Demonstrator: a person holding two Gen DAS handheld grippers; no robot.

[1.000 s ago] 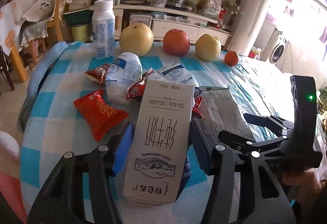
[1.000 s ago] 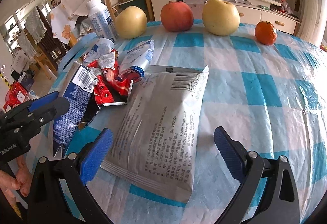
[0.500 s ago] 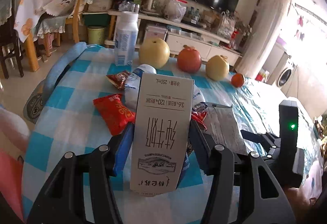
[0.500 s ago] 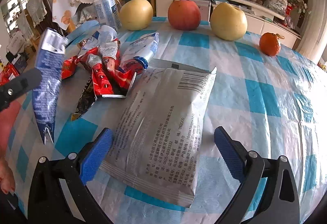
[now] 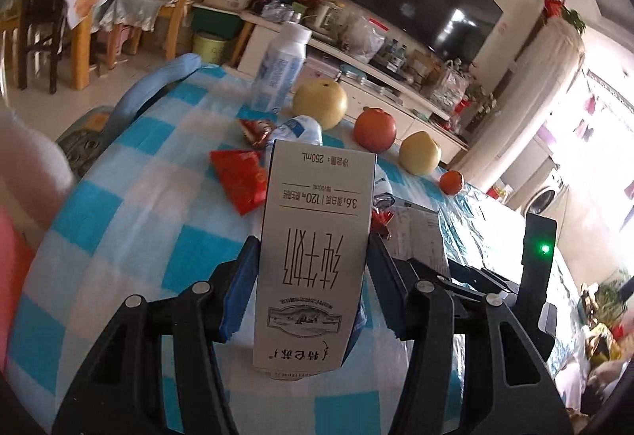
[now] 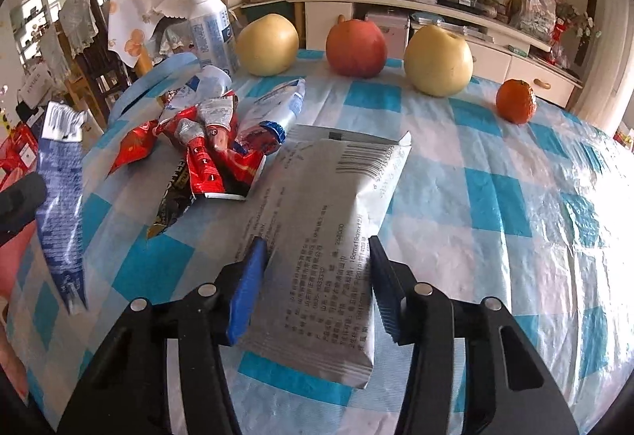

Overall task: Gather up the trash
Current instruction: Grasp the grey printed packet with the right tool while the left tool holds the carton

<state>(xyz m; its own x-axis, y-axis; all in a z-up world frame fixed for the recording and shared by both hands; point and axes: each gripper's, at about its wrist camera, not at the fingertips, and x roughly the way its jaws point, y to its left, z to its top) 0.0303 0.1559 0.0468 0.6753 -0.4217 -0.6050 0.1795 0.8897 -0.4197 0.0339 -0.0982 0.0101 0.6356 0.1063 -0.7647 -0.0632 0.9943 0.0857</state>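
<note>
The left claw (image 5: 313, 300) grips a tall white paper milk carton (image 5: 315, 256) above the checked tabletop (image 6: 495, 205), and the right claw (image 6: 315, 276), just closing on the flat grey plastic packet (image 6: 321, 232), may slip off.

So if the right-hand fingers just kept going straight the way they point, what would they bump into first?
Most likely the grey printed pouch. The right gripper points down at it and has just been closing, with the pouch between its fingers. Whether the pads already press on it is hard to tell. The checked tablecloth lies directly beneath.
</note>
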